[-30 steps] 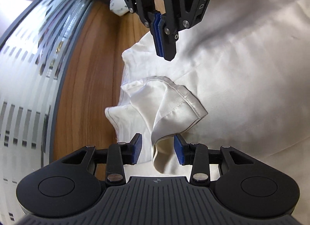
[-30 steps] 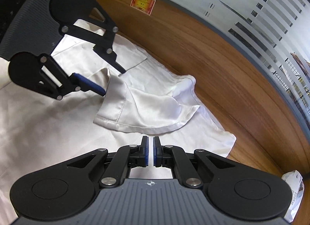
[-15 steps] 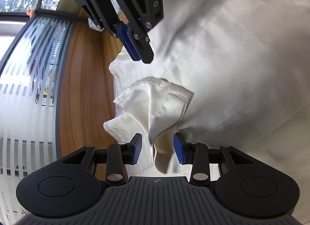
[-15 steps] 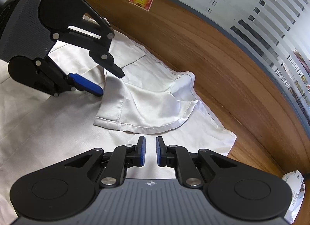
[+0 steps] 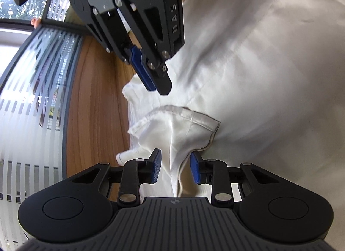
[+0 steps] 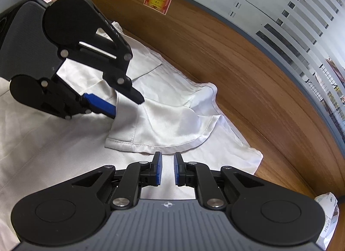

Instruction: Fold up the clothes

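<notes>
White satin garment (image 6: 172,121) lies spread on the brown wooden table (image 6: 248,91), barely folded; left gripper (image 5: 175,165) jaws closing around a raised ridge of its turned-back hem; right gripper (image 6: 167,168) hovers narrowly parted, empty; most folding remains.

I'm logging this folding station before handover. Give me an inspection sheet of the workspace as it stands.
Surface: wooden table, bare along its far strip.
Job's things: white garment spread over the table; its hemmed flap is bunched and raised.
Clutter: printed white bag at the table edge.
Grippers: left gripper closing, a fold of the flap between its pads, which are not yet pressing on it; right gripper slightly open, empty, just short of the flap's hem.
Cables: nothing seen.
Surroundings: frosted striped glass partition with a red-and-yellow sticker.
</notes>
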The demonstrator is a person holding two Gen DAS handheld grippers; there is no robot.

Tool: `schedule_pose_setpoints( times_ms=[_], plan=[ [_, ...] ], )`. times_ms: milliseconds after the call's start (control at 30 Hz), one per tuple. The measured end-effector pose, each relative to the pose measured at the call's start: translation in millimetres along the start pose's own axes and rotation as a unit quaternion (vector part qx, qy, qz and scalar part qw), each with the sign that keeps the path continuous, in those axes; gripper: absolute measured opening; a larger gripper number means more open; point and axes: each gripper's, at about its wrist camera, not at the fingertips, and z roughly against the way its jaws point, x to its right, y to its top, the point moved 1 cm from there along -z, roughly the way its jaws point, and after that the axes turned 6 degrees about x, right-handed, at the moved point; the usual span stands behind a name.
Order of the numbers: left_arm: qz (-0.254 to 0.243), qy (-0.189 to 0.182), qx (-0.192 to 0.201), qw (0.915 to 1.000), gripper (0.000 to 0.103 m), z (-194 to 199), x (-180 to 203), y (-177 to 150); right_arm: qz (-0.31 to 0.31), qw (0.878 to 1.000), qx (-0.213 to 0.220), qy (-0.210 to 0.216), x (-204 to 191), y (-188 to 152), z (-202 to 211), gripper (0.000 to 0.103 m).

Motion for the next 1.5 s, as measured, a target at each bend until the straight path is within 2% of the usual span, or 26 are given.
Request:
schedule_pose_setpoints(
  times_ms=[67, 100, 167, 233, 300, 433, 567, 700, 833, 1000, 1033, 1067, 1167, 1267, 1300, 1333, 1500],
  plan=[
    [0.011, 0.007, 0.008, 0.9999, 0.024, 0.1, -1.9, 2.3, 0.000, 1.000, -0.001, -0.001, 0.5, -0.4, -0.1, 0.012],
    [0.025, 0.012, 0.010, 0.9996, 0.015, 0.5, -4.9, 2.4, -0.001, 1.000, -0.002, -0.002, 0.8, -0.5, 0.0, 0.012],
    [0.055, 0.024, 0.013, 0.9981, 0.007, 1.2, -11.1, 2.3, 0.000, 1.000, -0.003, -0.006, 2.1, -0.4, 0.7, 0.012],
    [0.086, 0.044, 0.005, 0.9953, 0.007, 1.0, -18.7, -1.1, -0.001, 1.000, -0.003, -0.009, 3.0, -0.6, 0.7, 0.012],
    [0.114, 0.060, -0.007, 0.9917, 0.007, 0.2, -25.9, -5.6, -0.002, 1.000, -0.002, -0.012, 4.8, -0.7, 0.9, 0.018],
    [0.164, 0.077, -0.035, 0.9828, 0.007, -3.6, -39.9, -17.3, -0.003, 1.000, 0.001, -0.017, 8.1, 0.1, 1.3, 0.018],
    [0.223, 0.085, -0.070, 0.9686, 0.007, -9.2, -52.1, -31.0, -0.002, 1.000, 0.000, -0.019, 10.5, 1.9, -2.3, 0.018],
    [0.293, 0.091, -0.100, 0.9465, 0.009, -13.9, -63.2, -44.5, 0.000, 1.000, 0.001, -0.020, 12.4, 4.7, -5.1, 0.018],
    [0.382, 0.089, -0.129, 0.9106, 0.010, -18.8, -74.1, -65.0, 0.002, 1.000, 0.001, -0.020, 13.6, 6.5, -8.7, 0.018],
    [0.496, 0.083, -0.144, 0.8521, 0.010, -18.4, -82.0, -95.1, 0.006, 1.000, 0.003, -0.019, 17.6, 11.4, -16.3, 0.018],
    [0.519, 0.081, -0.145, 0.8383, 0.010, -18.3, -83.4, -100.2, 0.007, 1.000, 0.003, -0.018, 18.7, 12.7, -18.2, 0.018],
    [0.549, 0.079, -0.147, 0.8190, 0.010, -18.5, -85.5, -107.6, 0.008, 1.000, 0.004, -0.018, 20.1, 14.0, -20.6, 0.018],
    [0.612, 0.081, -0.157, 0.7712, 0.010, -18.4, -89.1, -126.3, 0.011, 1.000, 0.007, -0.016, 23.9, 18.4, -29.2, 0.019],
    [0.657, 0.084, -0.166, 0.7310, 0.010, -17.9, -90.4, -143.0, 0.021, 1.000, 0.007, -0.017, 28.0, 23.9, -42.1, 0.019],
    [0.664, 0.086, -0.168, 0.7235, 0.010, -17.4, -90.2, -146.5, 0.022, 1.000, 0.007, -0.017, 28.9, 25.2, -45.2, 0.019],
    [0.667, 0.089, -0.170, 0.7201, 0.010, -16.8, -90.0, -148.4, 0.024, 1.000, 0.007, -0.017, 29.9, 26.4, -48.0, 0.019],
    [0.669, 0.095, -0.182, 0.7147, 0.010, -10.0, -87.5, -151.5, 0.031, 0.999, 0.001, -0.016, 34.9, 28.0, -63.7, 0.019]
  ],
)
